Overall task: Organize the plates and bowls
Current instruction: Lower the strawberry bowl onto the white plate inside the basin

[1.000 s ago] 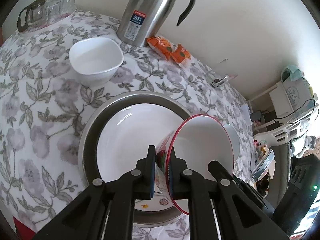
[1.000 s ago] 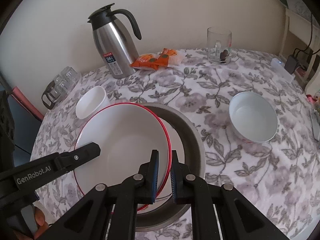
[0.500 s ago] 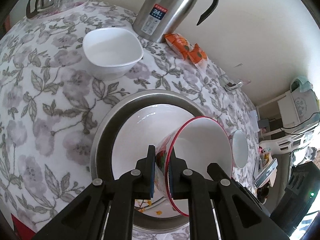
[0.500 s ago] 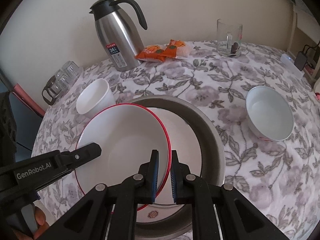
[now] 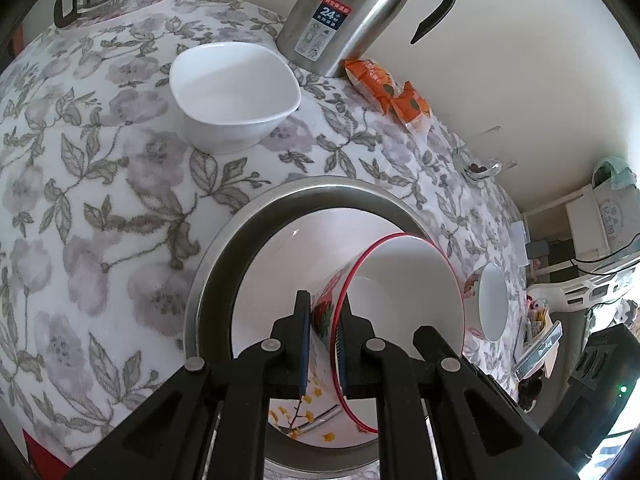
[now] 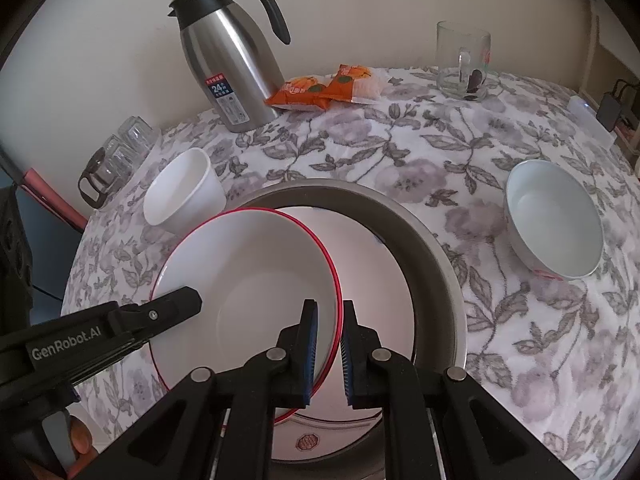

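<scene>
A white bowl with a red rim (image 5: pixel 400 300) and a flower print outside hangs tilted just over a white plate (image 5: pixel 272 280) that lies in a grey metal basin (image 5: pixel 224 248). My left gripper (image 5: pixel 323 304) is shut on the bowl's near rim. In the right wrist view the same red-rimmed bowl (image 6: pixel 248 280) covers the left half of the basin (image 6: pixel 432 264), and my right gripper (image 6: pixel 328 312) is shut on its opposite rim. A squarish white bowl (image 6: pixel 180 196) stands left of the basin. A round white bowl (image 6: pixel 556 224) stands to the right.
At the back stand a steel thermos jug (image 6: pixel 232 64), orange snack packets (image 6: pixel 324 88) and a glass mug (image 6: pixel 462 60). A cluster of glasses (image 6: pixel 116 156) sits at the table's left edge. The flowered tablecloth (image 6: pixel 400 148) drops off at left and right.
Both grippers have sunk with the red-rimmed bowl, which now hangs closer to the plate in the basin. Their grip on the rim is unchanged.
</scene>
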`<control>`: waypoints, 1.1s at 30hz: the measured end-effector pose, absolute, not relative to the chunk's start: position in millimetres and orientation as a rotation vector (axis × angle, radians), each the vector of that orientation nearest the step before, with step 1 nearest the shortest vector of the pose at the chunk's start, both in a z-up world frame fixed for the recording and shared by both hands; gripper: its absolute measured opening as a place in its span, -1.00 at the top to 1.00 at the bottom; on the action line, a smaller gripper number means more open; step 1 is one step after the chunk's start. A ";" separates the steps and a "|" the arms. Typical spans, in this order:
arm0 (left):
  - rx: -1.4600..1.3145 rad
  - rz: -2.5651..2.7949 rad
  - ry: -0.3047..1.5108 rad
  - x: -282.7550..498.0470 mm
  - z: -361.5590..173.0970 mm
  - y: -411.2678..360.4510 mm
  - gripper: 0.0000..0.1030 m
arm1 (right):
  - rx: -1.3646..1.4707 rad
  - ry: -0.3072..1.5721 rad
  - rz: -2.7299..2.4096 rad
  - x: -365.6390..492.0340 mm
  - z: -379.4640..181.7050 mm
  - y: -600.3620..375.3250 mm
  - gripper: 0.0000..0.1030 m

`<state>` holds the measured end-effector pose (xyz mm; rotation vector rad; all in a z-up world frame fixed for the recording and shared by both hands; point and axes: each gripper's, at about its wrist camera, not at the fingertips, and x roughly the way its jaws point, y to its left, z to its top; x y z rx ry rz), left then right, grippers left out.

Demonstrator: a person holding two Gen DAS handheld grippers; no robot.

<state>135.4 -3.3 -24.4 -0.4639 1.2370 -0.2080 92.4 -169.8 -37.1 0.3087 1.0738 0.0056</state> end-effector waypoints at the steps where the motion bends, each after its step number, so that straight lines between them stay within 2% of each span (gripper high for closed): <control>1: -0.465 -0.207 1.238 135.9 -24.9 -3.6 0.79 | 0.307 1.075 0.005 92.7 -37.4 -169.4 0.77; 33: -0.519 -0.210 1.271 140.3 -36.4 -0.7 0.79 | 0.331 1.073 0.017 94.5 -39.9 -171.3 0.69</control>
